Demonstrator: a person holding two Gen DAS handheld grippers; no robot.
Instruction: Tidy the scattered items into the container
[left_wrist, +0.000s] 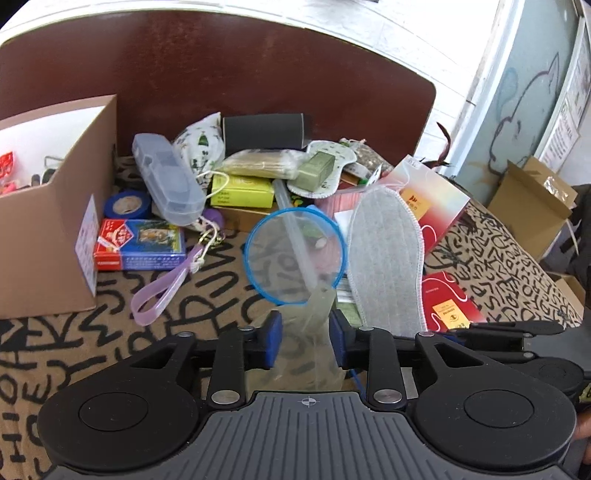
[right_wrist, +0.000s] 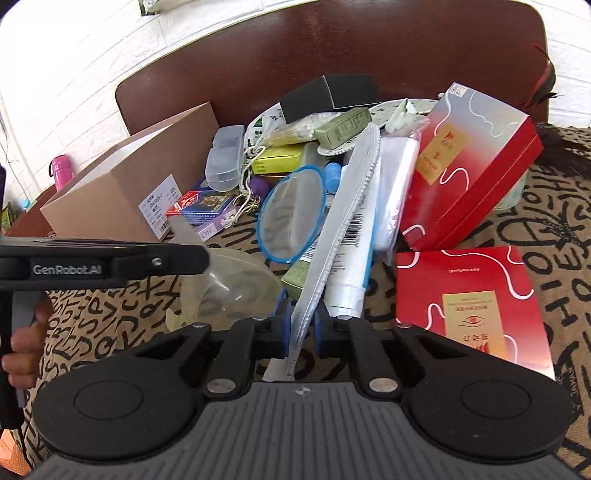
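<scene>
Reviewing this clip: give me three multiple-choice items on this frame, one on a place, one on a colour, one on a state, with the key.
1. Where is the brown cardboard box in the left wrist view?
A. left of the clutter
B. right of the clutter
C. on the red boxes

2. What colour is the rim of the round mesh net?
A. red
B. blue
C. yellow

3. What is the right gripper doing?
A. wide open, empty
B. shut on the grey fabric insole
C. out of view

Key: A, box at left edge; B, blue hoop; B, fingers pinch the insole's edge.
</scene>
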